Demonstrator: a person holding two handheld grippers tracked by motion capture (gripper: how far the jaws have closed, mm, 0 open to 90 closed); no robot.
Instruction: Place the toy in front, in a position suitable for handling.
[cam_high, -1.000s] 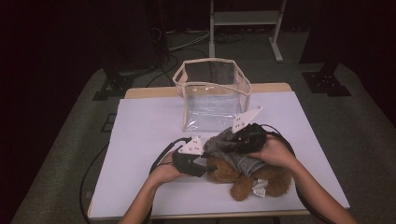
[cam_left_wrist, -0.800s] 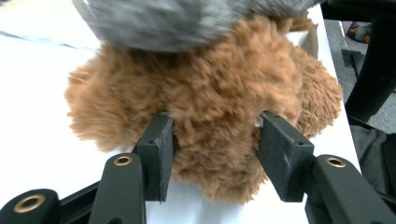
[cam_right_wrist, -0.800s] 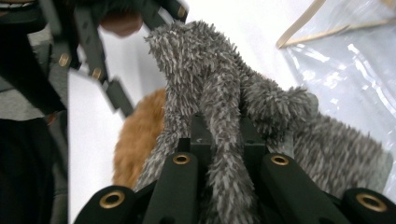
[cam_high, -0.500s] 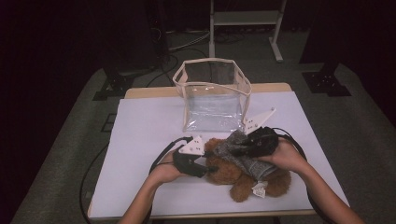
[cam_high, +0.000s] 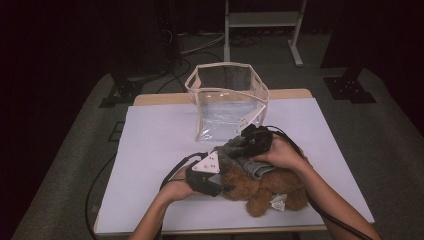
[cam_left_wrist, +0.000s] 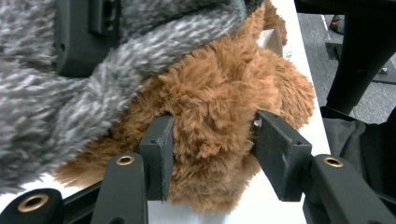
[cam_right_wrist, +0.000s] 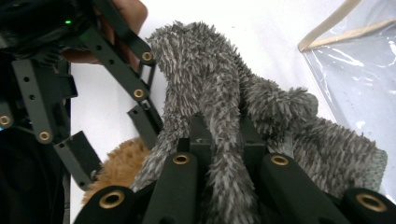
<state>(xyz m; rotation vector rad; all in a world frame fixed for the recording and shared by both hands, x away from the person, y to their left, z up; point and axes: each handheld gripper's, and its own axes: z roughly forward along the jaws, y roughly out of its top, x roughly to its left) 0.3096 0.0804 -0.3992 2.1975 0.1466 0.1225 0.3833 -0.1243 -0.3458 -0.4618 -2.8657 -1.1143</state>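
Since a second ago, right hand and right gripper (cam_high: 250, 137) have swung leftward and toward the bag, dragging the grey shaggy fleece cloth (cam_high: 240, 155) up off the toy; left hand has barely shifted. Grey cloth now lies bunched over the upper end of the brown fluffy plush toy (cam_high: 265, 187), which sits on the white table cover (cam_high: 155, 145) near the front edge, just in front of the clear plastic pouch with beige trim (cam_high: 227, 100), not touching it as far as the high view tells.

In the right gripper view the right gripper (cam_right_wrist: 219, 135) has its jaws pressed nearly together, pinching a fold of the grey cloth (cam_right_wrist: 210, 93). In the left gripper view the left gripper (cam_left_wrist: 210, 149) has its jaws partly spread on either side of a tuft of the brown plush (cam_left_wrist: 219, 107), pads pressing into the fur, so it is clamping the toy.

Step in hand, my read: peel the grey cloth off the toy while the left anchors it. To do well: keep the left clamp firm and low on the table, pull the right up and away in one smooth line so the fleece slides free without lifting the toy. Watch the pouch rim, which is close to the right gripper's path. White tag (cam_high: 278, 203) on the toy stays clear.
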